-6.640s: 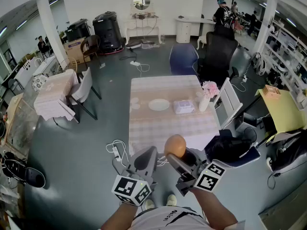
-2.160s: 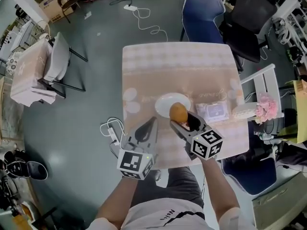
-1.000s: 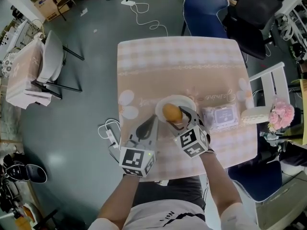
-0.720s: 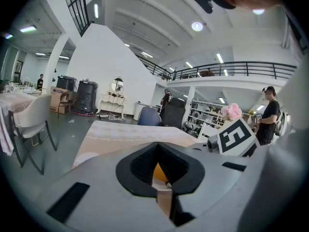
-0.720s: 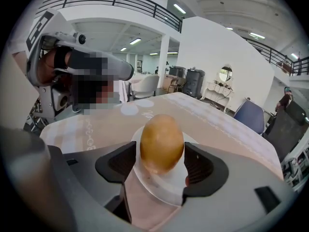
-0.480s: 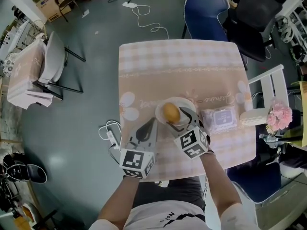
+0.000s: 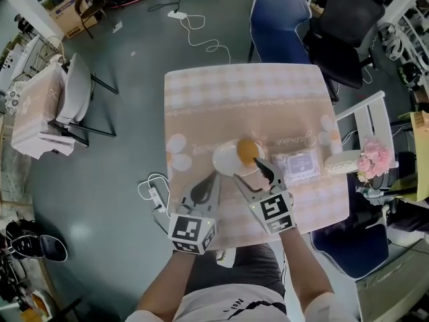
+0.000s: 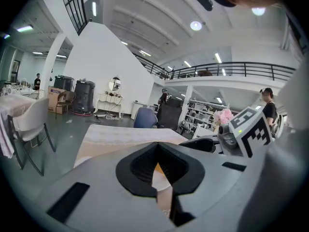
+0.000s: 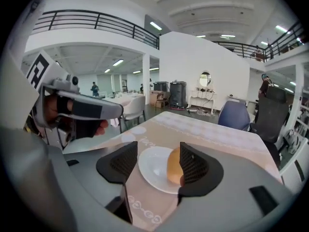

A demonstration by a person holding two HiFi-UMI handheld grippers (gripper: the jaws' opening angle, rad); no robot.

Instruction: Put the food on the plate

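A round golden bun (image 7: 248,150) lies on the right side of the white plate (image 7: 224,159) on the checked table (image 7: 241,92). My right gripper (image 7: 253,172) stands open just short of the plate, its jaws apart from the bun. In the right gripper view the bun (image 9: 173,167) rests on the plate (image 9: 150,170), partly hidden behind the right jaw, with the gripper (image 9: 157,163) empty. My left gripper (image 7: 204,188) hovers shut over the table's near edge, left of the plate, holding nothing; the jaws of that gripper (image 8: 157,173) meet.
A tissue packet (image 7: 298,164), a white oval object (image 7: 342,161) and pink flowers (image 7: 374,158) lie to the right of the plate. A blue chair (image 7: 278,22) and a black chair (image 7: 342,19) stand beyond the table. A power strip (image 7: 155,194) lies on the floor at left.
My right gripper brought the bun from above the floor to the plate, let it go and drew back a little. The left gripper stayed shut beside it.
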